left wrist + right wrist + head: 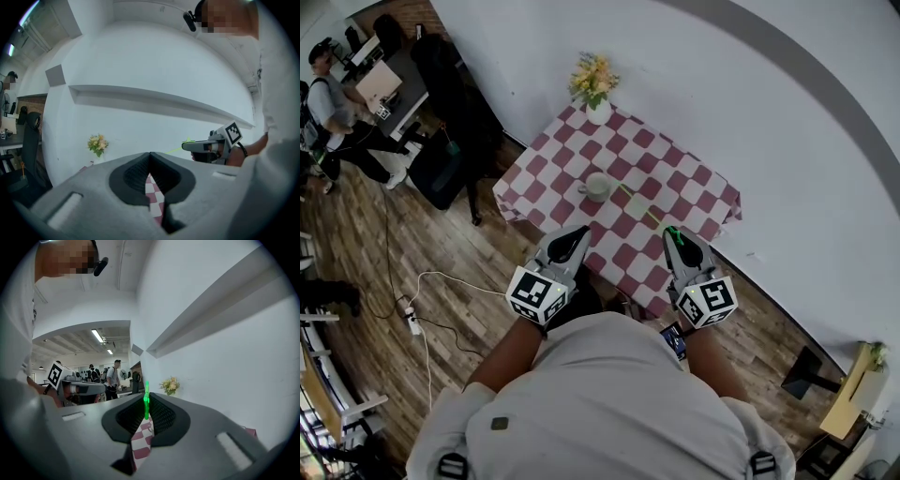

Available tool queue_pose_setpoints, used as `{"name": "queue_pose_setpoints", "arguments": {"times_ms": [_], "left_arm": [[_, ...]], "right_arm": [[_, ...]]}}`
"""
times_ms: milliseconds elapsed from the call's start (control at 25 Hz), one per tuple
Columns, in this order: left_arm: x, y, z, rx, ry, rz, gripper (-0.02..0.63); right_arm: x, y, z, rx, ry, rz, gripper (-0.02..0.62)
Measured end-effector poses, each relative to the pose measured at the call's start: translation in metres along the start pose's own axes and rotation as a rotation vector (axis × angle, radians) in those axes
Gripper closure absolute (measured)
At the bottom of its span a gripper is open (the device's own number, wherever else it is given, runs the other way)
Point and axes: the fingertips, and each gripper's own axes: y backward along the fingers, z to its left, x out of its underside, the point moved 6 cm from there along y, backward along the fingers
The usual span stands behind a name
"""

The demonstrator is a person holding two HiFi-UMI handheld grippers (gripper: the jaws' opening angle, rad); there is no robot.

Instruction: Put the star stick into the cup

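Note:
The star stick [648, 214] is a thin yellow-green rod with a bright green end. My right gripper [676, 234] is shut on that end at the near right of the red-and-white checked table [710, 200]. In the right gripper view the green stick [146, 401] stands upright between the closed jaws. A pale cup [598, 186] sits mid-table, beyond the rod's far tip and to its left. My left gripper [574, 232] hovers over the table's near edge, shut with nothing in it. The left gripper view shows the right gripper [186, 146] with the stick [175, 150].
A white vase of yellow flowers [594, 92] stands at the table's far corner against the white wall. A black chair [446, 159] and a person [328, 103] at a desk are to the left. A cable and power strip [414, 323] lie on the wooden floor.

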Motion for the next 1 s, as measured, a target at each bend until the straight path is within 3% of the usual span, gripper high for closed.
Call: {"name": "queue_pose_setpoints", "arguments": {"times_ms": [1000], "left_arm": [[0.035, -0.06, 0.135, 0.032, 0.106, 0.144, 0.603]], "right_arm": [[0.072, -0.138, -0.03, 0.013, -0.085, 0.283, 0.568]]}}
